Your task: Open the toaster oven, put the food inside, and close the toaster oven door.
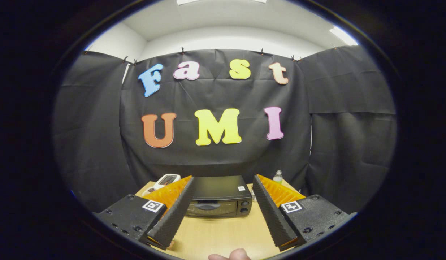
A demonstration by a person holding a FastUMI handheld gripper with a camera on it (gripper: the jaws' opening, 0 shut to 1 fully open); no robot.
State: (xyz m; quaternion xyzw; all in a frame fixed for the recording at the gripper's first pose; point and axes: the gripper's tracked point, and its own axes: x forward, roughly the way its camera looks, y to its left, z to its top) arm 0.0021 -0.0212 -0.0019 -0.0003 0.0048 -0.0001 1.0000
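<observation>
A black toaster oven (219, 196) stands on the wooden table (223, 234), beyond my fingers and framed between them. Its glass door (208, 208) faces me and is closed, with a handle along its top and two knobs (244, 206) to its right. My gripper (223, 179) hovers above the near part of the table, open wide, with nothing between its fingers. A pale pinkish rounded thing (230, 255) lies at the near table edge below the fingers; I cannot tell whether it is the food or a fingertip.
A white pop-up toaster (167, 180) sits at the back left of the table, partly behind my left finger. A small water bottle (278, 176) stands at the back right, behind my right finger. Black cloth walls close in the booth.
</observation>
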